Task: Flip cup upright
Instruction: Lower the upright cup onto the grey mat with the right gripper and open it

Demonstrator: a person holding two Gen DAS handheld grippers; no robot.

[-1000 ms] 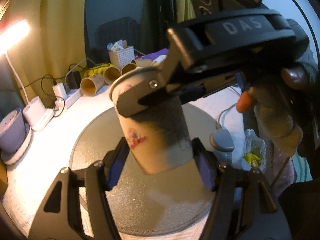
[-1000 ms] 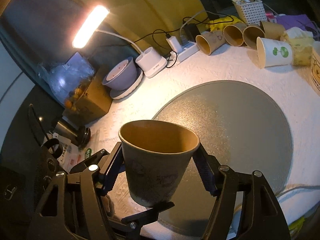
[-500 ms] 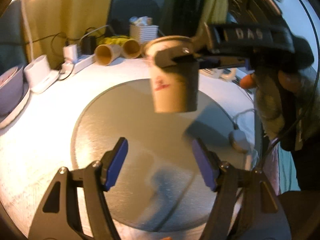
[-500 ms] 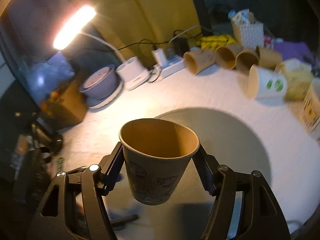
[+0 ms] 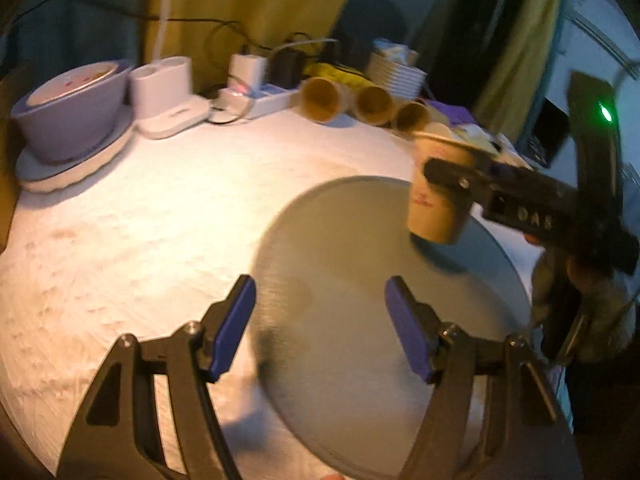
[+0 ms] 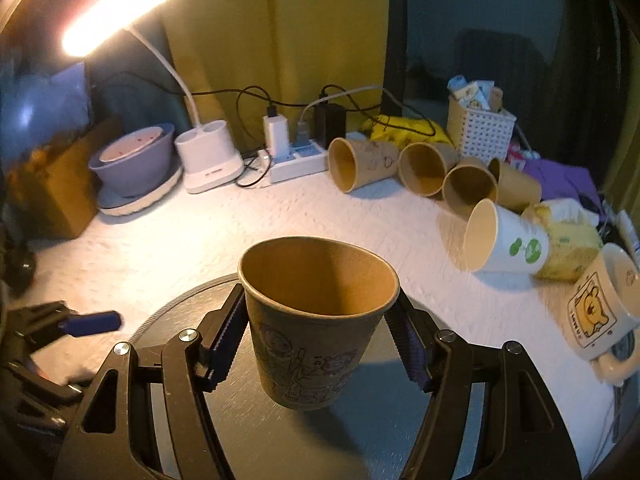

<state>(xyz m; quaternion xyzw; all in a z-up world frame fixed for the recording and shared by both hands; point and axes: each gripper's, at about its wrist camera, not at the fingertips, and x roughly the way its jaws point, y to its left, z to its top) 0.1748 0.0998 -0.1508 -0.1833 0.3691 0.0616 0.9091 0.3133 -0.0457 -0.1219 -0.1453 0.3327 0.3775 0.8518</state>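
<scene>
Brown paper cup (image 6: 318,320) upright, mouth up, clamped between the fingers (image 6: 224,344) of the right gripper (image 6: 318,340), rim level with the finger pads. It sits low over the round grey mat (image 6: 400,420) near the mat's far edge; whether the base touches the mat, cannot tell (a shadow lies just beneath it in the left wrist view). From the left wrist view the same cup (image 5: 438,196) shows at the right, gripped by the black right gripper with a hand behind it. Left gripper (image 5: 320,328) holds nothing, blue fingers (image 5: 234,324) spread wide, hanging over the near side of the mat (image 5: 360,360), well apart from the cup. Desk (image 6: 200,248) covered in white textured cloth. Along the back: purple bowl (image 6: 134,160) on a plate, white lamp base (image 6: 210,160) with lit lamp above, power strip (image 6: 298,160), a row of brown cups (image 6: 362,164) lying on their sides, a white cup (image 6: 506,240) with green marks also on its side, a bear-print mug (image 6: 600,308) at far right.
</scene>
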